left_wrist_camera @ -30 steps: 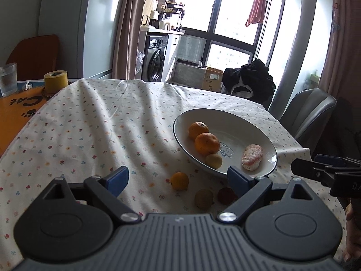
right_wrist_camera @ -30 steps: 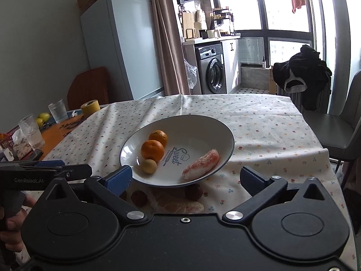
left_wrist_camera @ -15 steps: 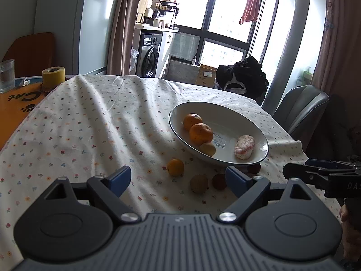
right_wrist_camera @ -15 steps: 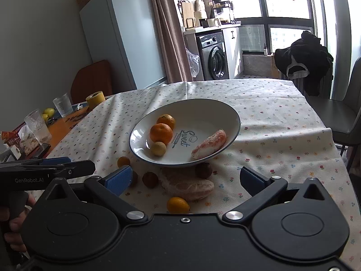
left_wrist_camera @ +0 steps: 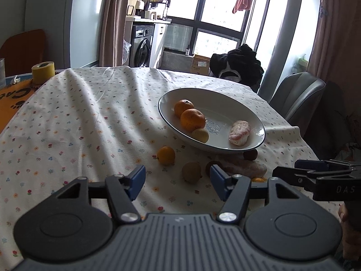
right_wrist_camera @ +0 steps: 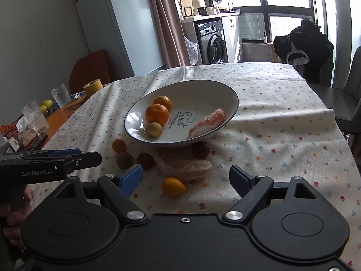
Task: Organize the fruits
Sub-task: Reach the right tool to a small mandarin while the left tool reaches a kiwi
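The left gripper (left_wrist_camera: 177, 181) hangs above the flowered tablecloth (left_wrist_camera: 79, 122) with its blue-tipped fingers (left_wrist_camera: 136, 178) spread wide and nothing between them; a brownish-yellow round fruit (left_wrist_camera: 191, 172) lies on the cloth just past the gap, at about 12 o'clock from it. The right gripper (right_wrist_camera: 186, 179) is likewise released and empty, jaws apart, with a small pointed orange fruit (right_wrist_camera: 173, 187) on the cloth between its fingertips and a little toward the left one. Just beyond that fruit, at 12 o'clock, lies a large pale peeled piece of fruit (right_wrist_camera: 187, 166), touching or nearly touching a dark red round fruit (right_wrist_camera: 145, 160) at its 9 o'clock and a second dark fruit (right_wrist_camera: 200, 149) at its 1 o'clock, which sits against the edge of the bowl. Farther toward 10 o'clock from the right gripper are a brown round fruit (right_wrist_camera: 124, 160) and a small orange one (right_wrist_camera: 119, 145). The white bowl (right_wrist_camera: 216, 92) with a dark rim stands on the cloth beyond this cluster and holds two oranges (right_wrist_camera: 157, 114) touching each other, a small yellow round fruit (right_wrist_camera: 154, 129) against the nearer orange, and a pink peeled segment (right_wrist_camera: 206, 120) at the bowl's 4 o'clock side. At 9 o'clock in the right wrist view the left gripper's side shows, held by a hand (right_wrist_camera: 13, 212). Beyond the cloth, toward 10 o'clock, stand a roll of yellow tape (right_wrist_camera: 93, 86) and two glasses (right_wrist_camera: 36, 117).
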